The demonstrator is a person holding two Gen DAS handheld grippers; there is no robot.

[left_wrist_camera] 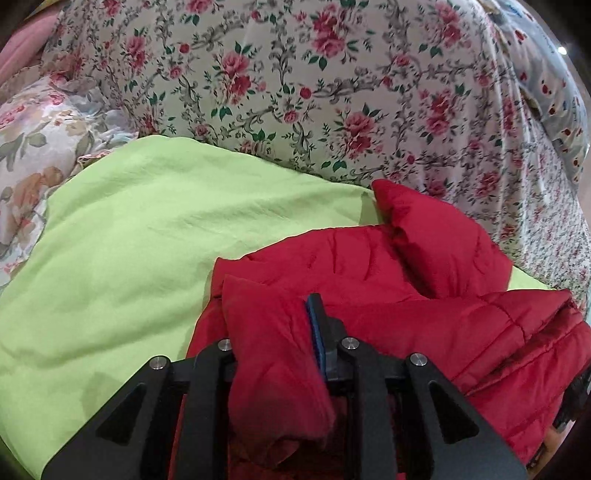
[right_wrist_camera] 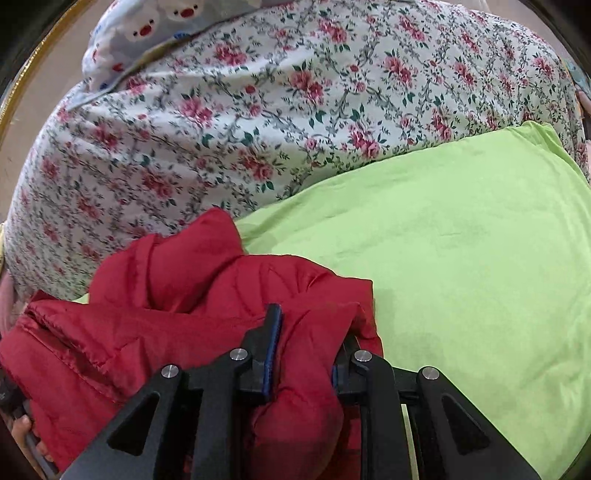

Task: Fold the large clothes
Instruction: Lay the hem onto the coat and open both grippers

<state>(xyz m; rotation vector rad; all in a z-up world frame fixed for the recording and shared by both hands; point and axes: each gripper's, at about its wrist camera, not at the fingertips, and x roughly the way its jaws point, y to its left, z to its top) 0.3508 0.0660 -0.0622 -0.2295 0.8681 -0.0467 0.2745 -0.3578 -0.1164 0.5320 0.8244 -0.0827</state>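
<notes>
Left wrist view: left hand-held gripper (left_wrist_camera: 275, 332) clamped narrow on a thick fold of the red padded jacket (left_wrist_camera: 424, 266), blue pad of one finger (left_wrist_camera: 317, 334) pressed against the fabric, the other finger hidden behind the fold. Rest of the jacket bunched ahead and to the right of the gripper, one puffy corner sticking up farther forward. Lime-green sheet (left_wrist_camera: 129, 229) spread under the jacket, stretching ahead and to the left. Beyond it, a white cover with red roses (left_wrist_camera: 314, 85); far left, a paler flowered cloth (left_wrist_camera: 33, 147); far right, a grey printed fabric (left_wrist_camera: 561, 110).

Right wrist view: right hand-held gripper (right_wrist_camera: 306, 343) likewise pinched narrow on a bulging fold of the red padded jacket (right_wrist_camera: 166, 288), a blue-lined finger (right_wrist_camera: 271, 347) tight against it on the left, the opposite finger mostly buried in fabric. Jacket piled ahead and left of the gripper, lime-green sheet (right_wrist_camera: 461, 258) lying ahead and right. Rose-printed cover (right_wrist_camera: 258, 122) behind, grey printed fabric (right_wrist_camera: 147, 26) at the top left.
</notes>
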